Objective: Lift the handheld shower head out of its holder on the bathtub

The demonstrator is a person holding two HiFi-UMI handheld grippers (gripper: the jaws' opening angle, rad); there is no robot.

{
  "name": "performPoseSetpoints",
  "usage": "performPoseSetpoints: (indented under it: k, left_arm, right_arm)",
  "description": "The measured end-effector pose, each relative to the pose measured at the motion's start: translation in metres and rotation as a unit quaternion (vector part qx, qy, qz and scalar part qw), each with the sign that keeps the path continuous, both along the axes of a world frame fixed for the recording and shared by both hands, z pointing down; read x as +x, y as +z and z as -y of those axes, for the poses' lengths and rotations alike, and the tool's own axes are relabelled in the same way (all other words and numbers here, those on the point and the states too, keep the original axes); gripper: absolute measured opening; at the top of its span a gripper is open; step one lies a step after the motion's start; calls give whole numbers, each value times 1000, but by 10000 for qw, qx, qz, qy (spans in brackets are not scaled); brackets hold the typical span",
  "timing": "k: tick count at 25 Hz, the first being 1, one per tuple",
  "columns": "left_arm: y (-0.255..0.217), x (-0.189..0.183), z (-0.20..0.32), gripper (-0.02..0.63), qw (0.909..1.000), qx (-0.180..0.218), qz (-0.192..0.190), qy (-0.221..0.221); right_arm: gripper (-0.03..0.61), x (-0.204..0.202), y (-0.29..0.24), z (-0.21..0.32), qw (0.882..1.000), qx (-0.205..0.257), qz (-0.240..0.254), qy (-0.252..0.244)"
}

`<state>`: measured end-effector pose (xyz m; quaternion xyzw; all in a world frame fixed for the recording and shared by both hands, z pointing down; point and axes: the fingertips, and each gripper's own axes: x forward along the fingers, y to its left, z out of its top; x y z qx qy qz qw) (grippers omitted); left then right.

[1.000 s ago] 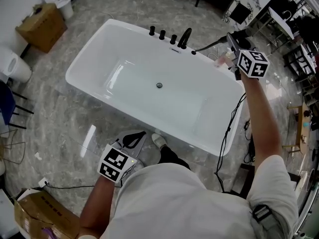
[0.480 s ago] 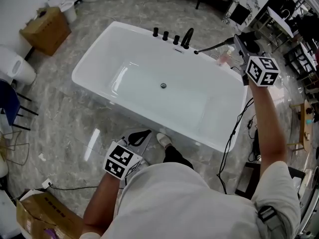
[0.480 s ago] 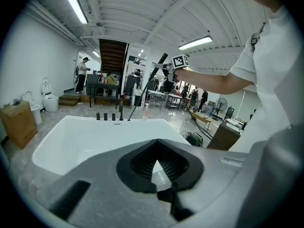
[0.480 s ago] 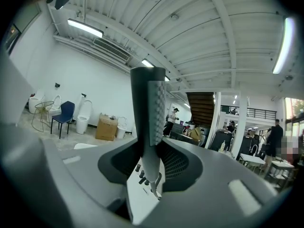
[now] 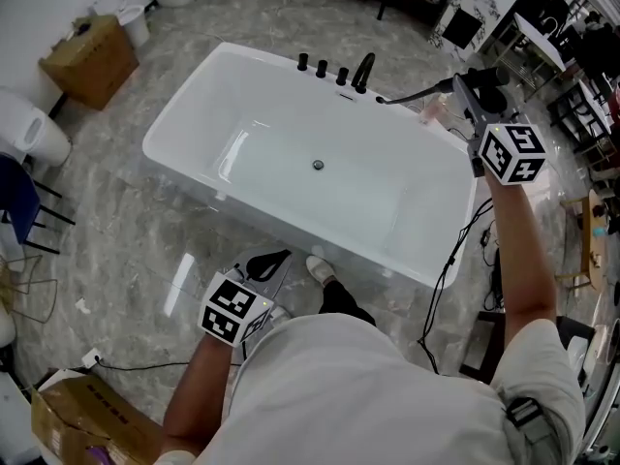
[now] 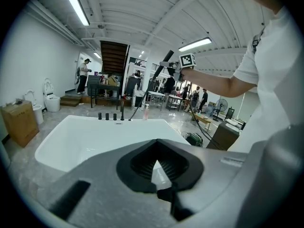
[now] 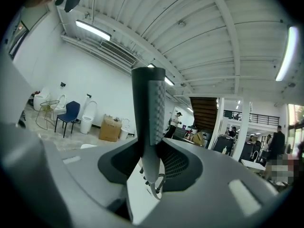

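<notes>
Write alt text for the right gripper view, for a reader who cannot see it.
The right hand-held gripper is clamped on a grey stick-shaped shower head, which stands upright between its jaws with the nozzle face turned right. Behind it, at left, stand a blue chair and a cardboard box.

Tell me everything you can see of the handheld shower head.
The handheld shower head is a slim, dark grey wand with a paler strip of fine nozzles down one face. It stands upright between the right gripper's fingers, which clamp its lower part. In the head view it is in the air beyond the bathtub's far right corner, a dark hose running from it to the rim by the faucet.
</notes>
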<state>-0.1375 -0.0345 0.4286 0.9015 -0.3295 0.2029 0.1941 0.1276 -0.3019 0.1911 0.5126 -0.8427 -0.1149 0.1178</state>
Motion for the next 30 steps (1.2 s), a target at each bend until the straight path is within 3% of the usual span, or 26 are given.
performPoseSetpoints:
  k: [10, 30]
  left_arm:
    - [-1, -11, -16, 6, 10000, 49, -50, -25]
    - [-3, -27, -34, 6, 9997, 67, -113, -182]
  right_arm:
    - [147, -22, 22, -37, 9999, -130, -56, -62]
    - [146, -32, 48, -61, 9994, -337, -9, 0]
